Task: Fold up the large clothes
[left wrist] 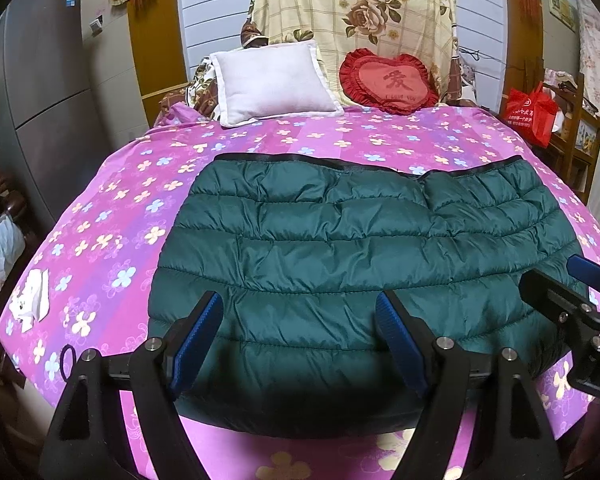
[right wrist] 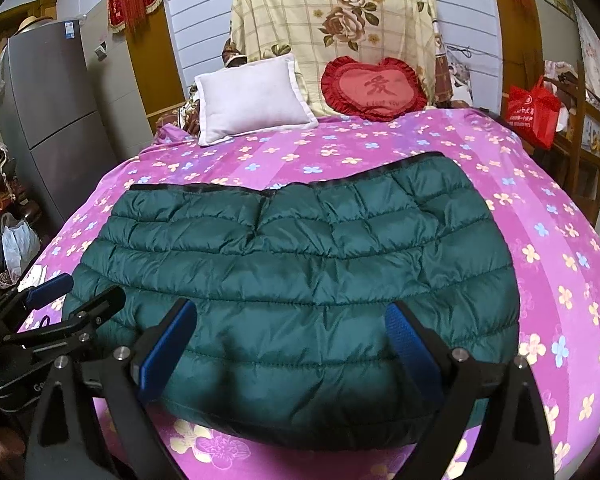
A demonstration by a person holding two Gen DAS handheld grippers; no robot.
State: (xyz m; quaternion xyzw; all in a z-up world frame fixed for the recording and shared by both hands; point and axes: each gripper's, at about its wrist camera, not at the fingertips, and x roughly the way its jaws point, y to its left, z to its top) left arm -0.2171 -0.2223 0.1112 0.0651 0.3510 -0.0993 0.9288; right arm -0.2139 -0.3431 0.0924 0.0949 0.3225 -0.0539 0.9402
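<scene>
A dark green quilted down jacket lies folded flat on the pink flowered bedspread, its black-trimmed edge at the far side. My left gripper hovers open over the jacket's near left part, nothing between its blue pads. In the right wrist view the same jacket fills the middle, and my right gripper stands open above its near edge, holding nothing. Each gripper shows in the other's view: the right gripper at the right edge, the left gripper at the left edge.
A white pillow and a red heart cushion lean at the head of the bed under a floral sheet. A white tissue and a hair tie lie at the bed's left edge. A grey fridge stands left, a red bag right.
</scene>
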